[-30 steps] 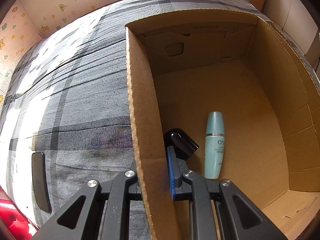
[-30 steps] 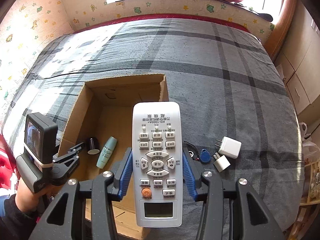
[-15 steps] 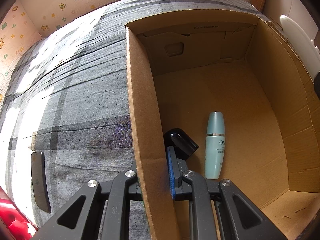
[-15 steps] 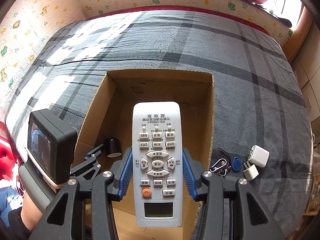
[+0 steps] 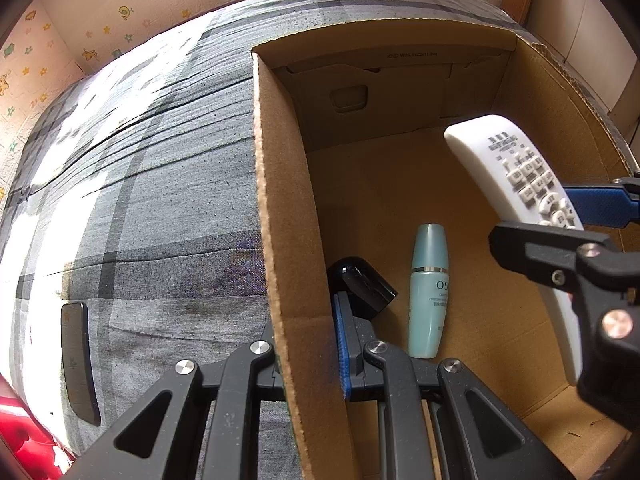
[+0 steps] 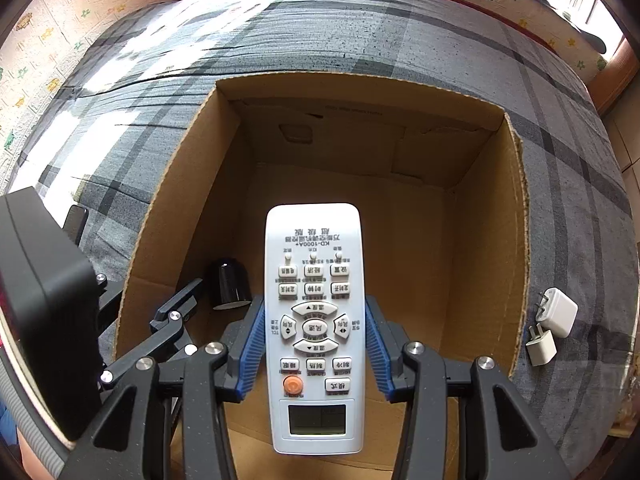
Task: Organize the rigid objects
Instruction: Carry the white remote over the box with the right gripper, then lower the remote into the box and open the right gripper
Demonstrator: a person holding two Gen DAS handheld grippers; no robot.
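Right wrist: white remote (image 6: pixel 315 320), grey buttons, orange key.

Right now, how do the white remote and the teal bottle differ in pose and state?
The white remote is clamped between the right gripper fingers, up off the floor of the cardboard box; the teal bottle lies free on that floor. The remote is a flat, buttoned slab; the bottle is round and smooth. Both are within the box walls.
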